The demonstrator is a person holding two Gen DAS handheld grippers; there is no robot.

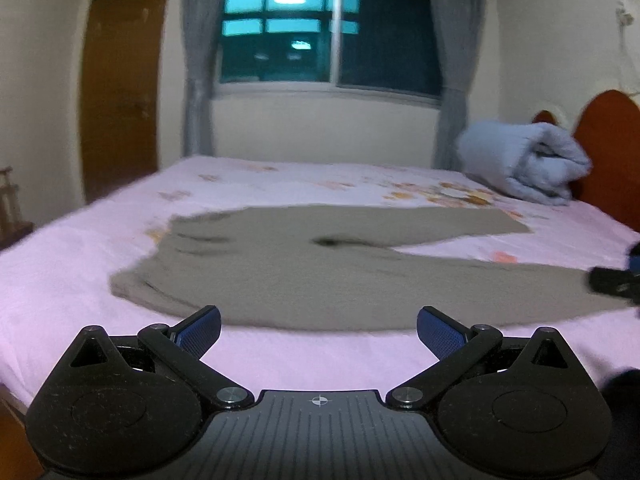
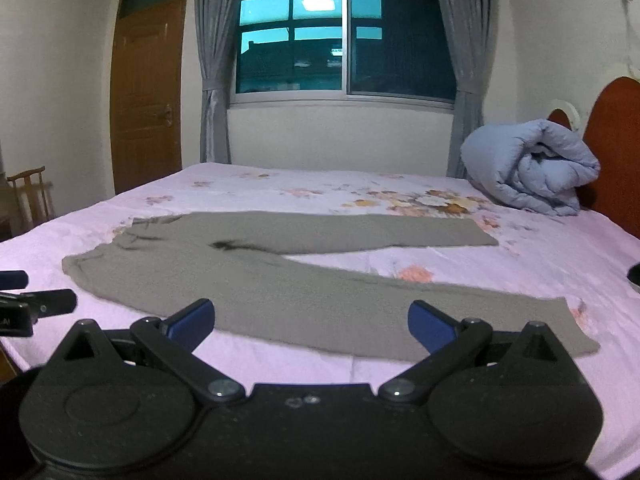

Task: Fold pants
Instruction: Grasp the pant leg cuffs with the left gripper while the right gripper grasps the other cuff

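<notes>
1. Pants (image 2: 256, 280): one grey pair, spread flat on the bed (image 2: 560, 256), long axis running left to right along its near edge.
2. Waistband end (image 2: 100, 256) points toward the bed's left edge; the two legs point right, toward the headboard (image 2: 616, 140).
3. Legs diverge from the crotch: the far leg (image 2: 380, 232) lies straight, the near leg (image 2: 460, 316) angles toward the near edge, with a wedge of pink sheet between them.
4. Left gripper (image 1: 319, 330): one unit, held level above the near edge, aimed across the bed at the waist half of the pants. Fingers spread wide, nothing between them.
5. Right gripper (image 2: 311, 322): one unit, held level above the near edge, aimed at the near leg. Fingers spread wide, gripping nothing; whether the pads touch the fabric cannot be determined.
6. Other items: one rolled blue duvet (image 2: 528, 168) at the far right corner, against the headboard.
</notes>
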